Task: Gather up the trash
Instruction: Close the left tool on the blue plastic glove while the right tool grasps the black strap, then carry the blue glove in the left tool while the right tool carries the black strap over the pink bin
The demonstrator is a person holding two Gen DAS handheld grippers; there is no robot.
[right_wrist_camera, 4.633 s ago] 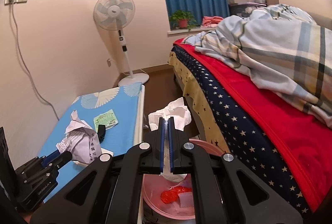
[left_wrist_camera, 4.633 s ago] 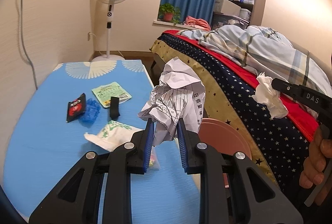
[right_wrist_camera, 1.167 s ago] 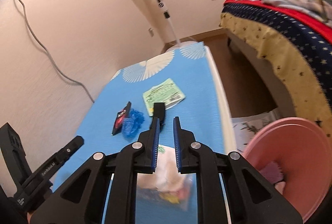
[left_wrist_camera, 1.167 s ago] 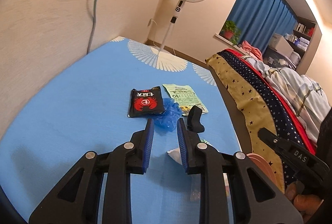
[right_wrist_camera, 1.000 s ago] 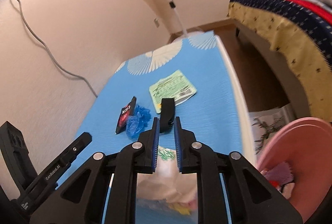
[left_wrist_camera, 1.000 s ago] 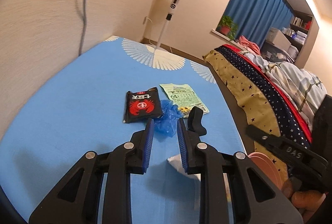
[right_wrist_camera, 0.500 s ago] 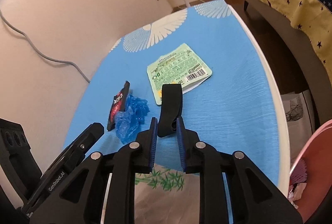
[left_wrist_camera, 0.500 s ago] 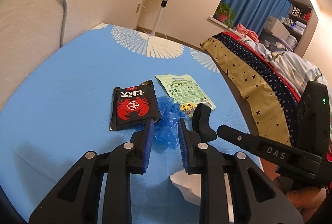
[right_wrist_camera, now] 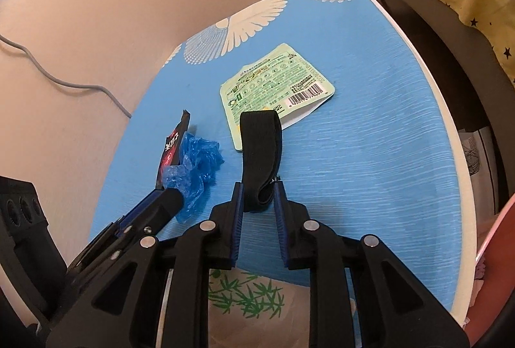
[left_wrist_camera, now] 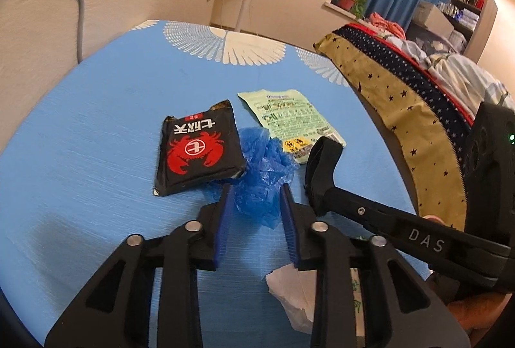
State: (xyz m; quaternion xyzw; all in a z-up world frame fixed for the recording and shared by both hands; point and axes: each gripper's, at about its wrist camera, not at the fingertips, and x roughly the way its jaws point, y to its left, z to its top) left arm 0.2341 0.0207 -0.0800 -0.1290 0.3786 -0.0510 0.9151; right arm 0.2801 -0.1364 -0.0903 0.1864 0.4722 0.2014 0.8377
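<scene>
the left gripper (left_wrist_camera: pixel 256 203) has its fingers (left_wrist_camera: pixel 225 209) spread fairly wide, one on each side of the crumpled blue plastic (left_wrist_camera: pixel 262 169), which sits between the pads but is not yet pinched. the right gripper (right_wrist_camera: pixel 256 198) has its fingers (right_wrist_camera: pixel 237 203) parted just wider than the near end of the black strap loop (right_wrist_camera: pixel 260 155), bracketing it without squeezing, as far as can be seen.

taking the blue plastic as the landmark: the black crab packet (left_wrist_camera: pixel 199 148) lies touching it on the side toward the wall, partly over its edge; the strap lies just beside it toward the bed (left_wrist_camera: pixel 402 84); the green wrapper (left_wrist_camera: pixel 289 119) lies just beyond it, with the far end of the strap on the wrapper's near corner. all rest on the blue tabletop (left_wrist_camera: pixel 96 122). a rim of a pink bin (right_wrist_camera: pixel 495 225) shows well apart past the tabletop's bed-side edge.

to do this well, i judge each gripper should settle low before closing, so the pads catch the bulk of the soft plastic and the strap's folded end. the left fingers should stay off the crab packet's corner, and the right should lift straight up so the wrapper is not dragged.
</scene>
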